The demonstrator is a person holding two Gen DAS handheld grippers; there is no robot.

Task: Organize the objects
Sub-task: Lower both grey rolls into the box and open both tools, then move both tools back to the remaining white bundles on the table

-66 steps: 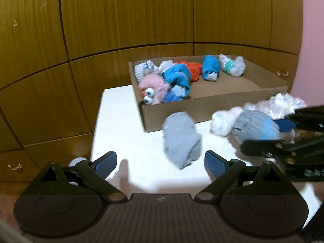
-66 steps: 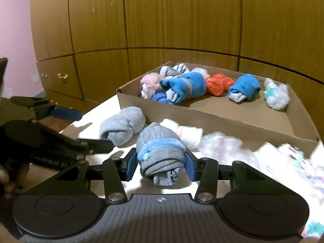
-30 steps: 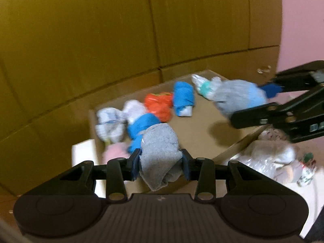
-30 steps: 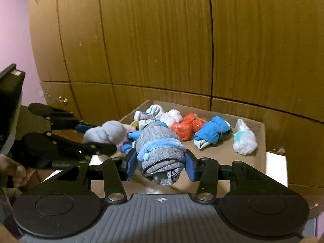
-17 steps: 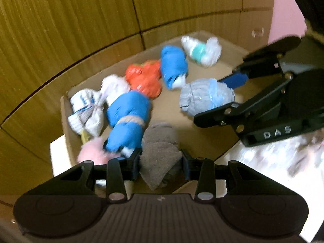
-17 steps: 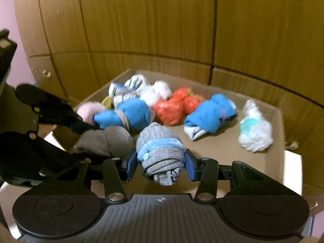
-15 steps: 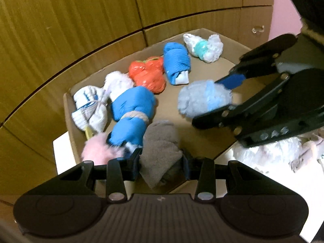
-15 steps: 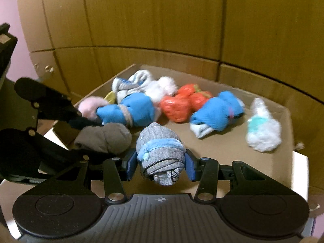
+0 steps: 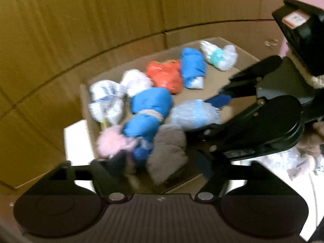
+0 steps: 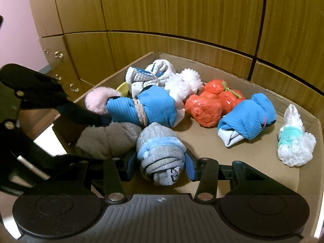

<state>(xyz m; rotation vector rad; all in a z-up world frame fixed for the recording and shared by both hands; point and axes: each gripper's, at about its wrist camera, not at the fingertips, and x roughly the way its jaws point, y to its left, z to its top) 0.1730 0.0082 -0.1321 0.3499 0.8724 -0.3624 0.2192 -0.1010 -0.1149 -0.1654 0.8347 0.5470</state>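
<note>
Wooden cabinet fronts (image 10: 182, 10) fill the background; white desk (image 9: 75, 141) shows at the box's left corner

Cardboard box (image 10: 303, 170) on the desk, holding rolled sock bundles along its far and left walls: two blue bundles (image 10: 141, 107) (image 10: 247, 119), an orange bundle (image 10: 210, 103), white fluffy ones, a pink fluffy one (image 10: 97, 99) in the left corner, a white-and-teal one (image 10: 293, 139) by the right wall

Left gripper (image 9: 162, 166): jaws have just been opening and now stand well apart. Plain grey sock roll (image 9: 168, 149) lies between them inside the box near its front wall, pads clear of it, touching the tied blue bundle behind

Right gripper (image 10: 160, 162): blue pads clamped on both sides of the grey roll with light-blue band (image 10: 160, 151), over the box floor near the front wall, just beside the plain grey roll on its left; whether it rests on the cardboard, cannot tell

Left view heavily blurred
</note>
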